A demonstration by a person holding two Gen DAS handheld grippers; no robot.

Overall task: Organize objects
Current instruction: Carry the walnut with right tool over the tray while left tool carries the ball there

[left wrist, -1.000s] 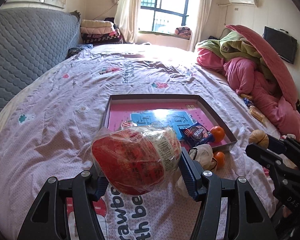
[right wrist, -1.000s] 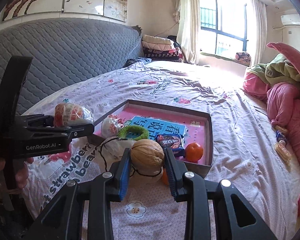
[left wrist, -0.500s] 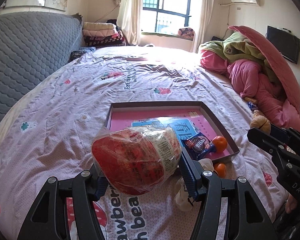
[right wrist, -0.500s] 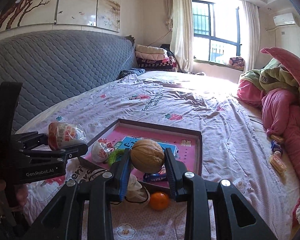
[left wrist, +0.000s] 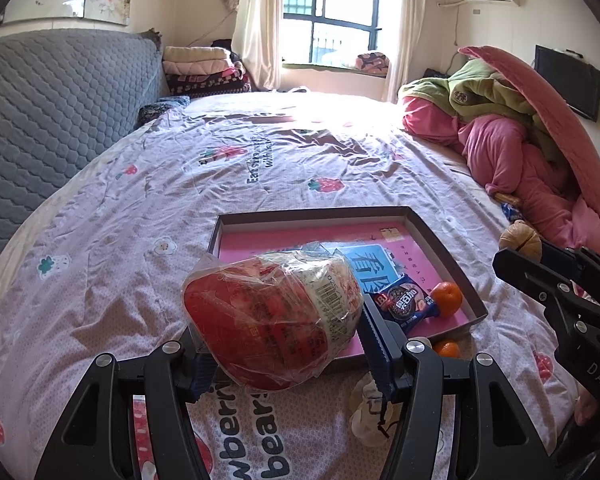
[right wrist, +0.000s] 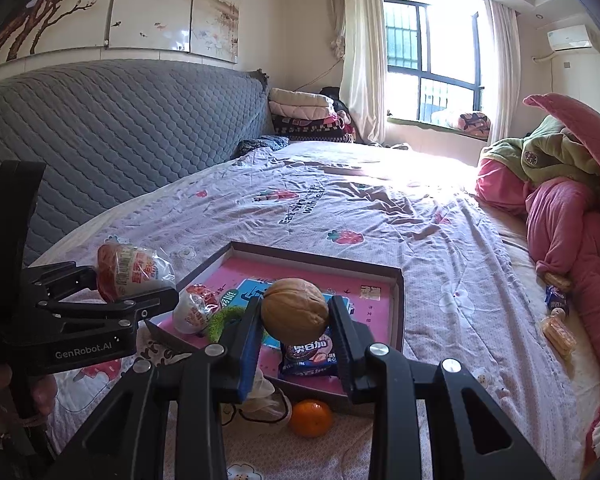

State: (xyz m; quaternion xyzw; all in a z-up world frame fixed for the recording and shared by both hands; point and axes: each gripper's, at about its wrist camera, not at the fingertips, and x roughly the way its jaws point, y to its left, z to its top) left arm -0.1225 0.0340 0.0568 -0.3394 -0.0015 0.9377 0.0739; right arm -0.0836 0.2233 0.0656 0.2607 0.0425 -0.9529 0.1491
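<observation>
- Walnut [right wrist: 294, 309] is sitting clamped between the fingers of the right gripper [right wrist: 295, 322], which is hovering above the near edge of a shallow box [right wrist: 398, 304] lying on the bed [right wrist: 380, 216].
- Left gripper [left wrist: 278, 320] is squeezing a plastic-wrapped red snack cup [left wrist: 272, 316], its fingers standing wide around it, above the near left corner of the box.
- Inside the pink-lined box, a blue cookie packet [right wrist: 309, 356] is lying almost directly under the walnut, with an orange [left wrist: 446, 297] resting just beside it toward the right wall.
- A smaller wrapped snack [right wrist: 194, 312] and a green fuzzy ring [right wrist: 226, 318] are lying at the left side of the box.
- A second orange [right wrist: 311, 417] and a pale drawstring pouch [right wrist: 266, 398] are lying on the bedsheet just outside the near wall of the box.
- Pink and green bedding [right wrist: 560, 216] is lying heaped along the right side of the bed, with a few small snack packets [right wrist: 556, 330] lying next to it.
- A person's hand [right wrist: 4, 396] is gripping the handle of the left gripper.
</observation>
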